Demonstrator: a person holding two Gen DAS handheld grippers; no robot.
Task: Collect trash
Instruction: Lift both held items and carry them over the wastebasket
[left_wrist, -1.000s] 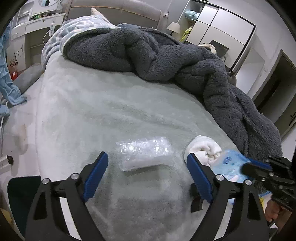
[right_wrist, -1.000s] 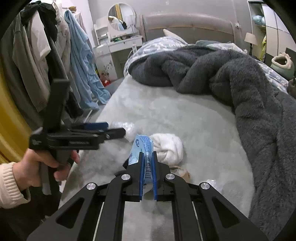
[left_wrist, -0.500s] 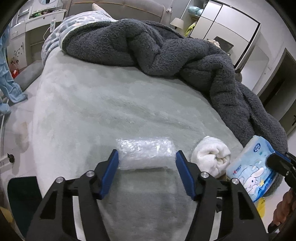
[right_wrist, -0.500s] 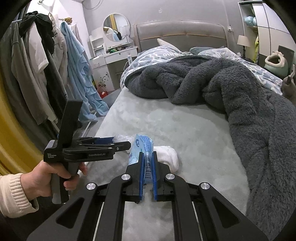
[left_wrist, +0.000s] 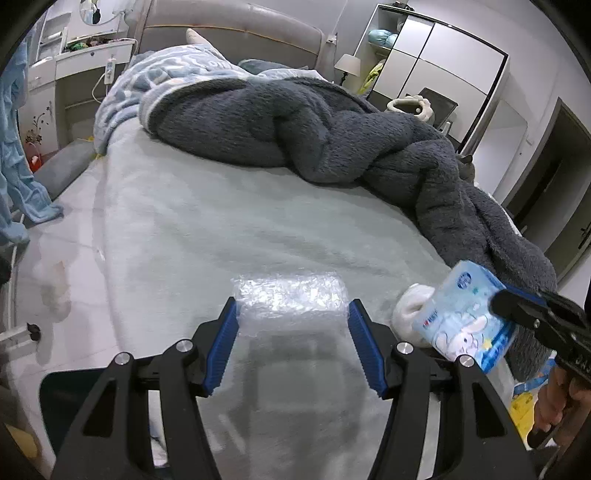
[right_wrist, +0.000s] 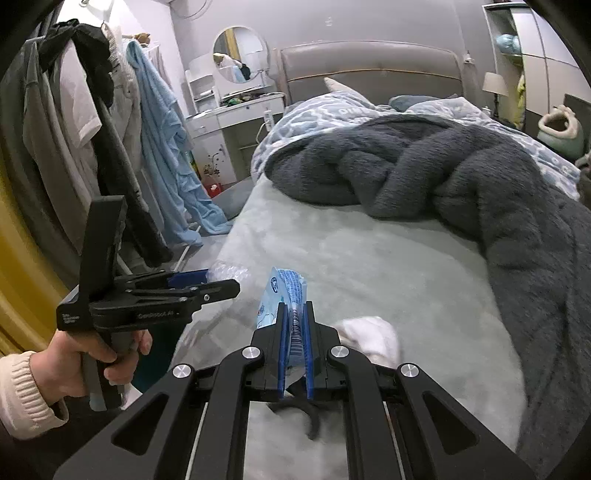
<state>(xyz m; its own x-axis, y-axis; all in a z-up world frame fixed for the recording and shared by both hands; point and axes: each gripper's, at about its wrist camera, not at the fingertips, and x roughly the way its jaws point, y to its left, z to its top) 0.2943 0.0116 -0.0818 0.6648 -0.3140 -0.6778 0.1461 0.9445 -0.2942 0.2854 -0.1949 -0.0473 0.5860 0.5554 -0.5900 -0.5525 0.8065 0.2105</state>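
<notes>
**Q:** Left gripper (left_wrist: 291, 325), jaw condition?

**A:** The jaws have just been closing and now stand partly spread. The crinkled clear plastic bubble-wrap packet (left_wrist: 290, 295) sits between the blue pads, its two ends touching them. In the right wrist view the packet appears clear of the pale grey-green plush bed cover (left_wrist: 207, 221).

**Q:** Right gripper (right_wrist: 295, 328)?

**A:** Jaws pressed together, pinching the light-blue printed soft tissue pack (right_wrist: 282, 295). The pack projects forward and upward beyond the jaw tips.

**Q:** Other items near the jaws?

**A:** A crumpled white cloth wad (right_wrist: 369, 336) lies on the bed cover just right of the right jaws. A dark grey fleece blanket (right_wrist: 443, 177) is heaped well ahead of both.
</notes>
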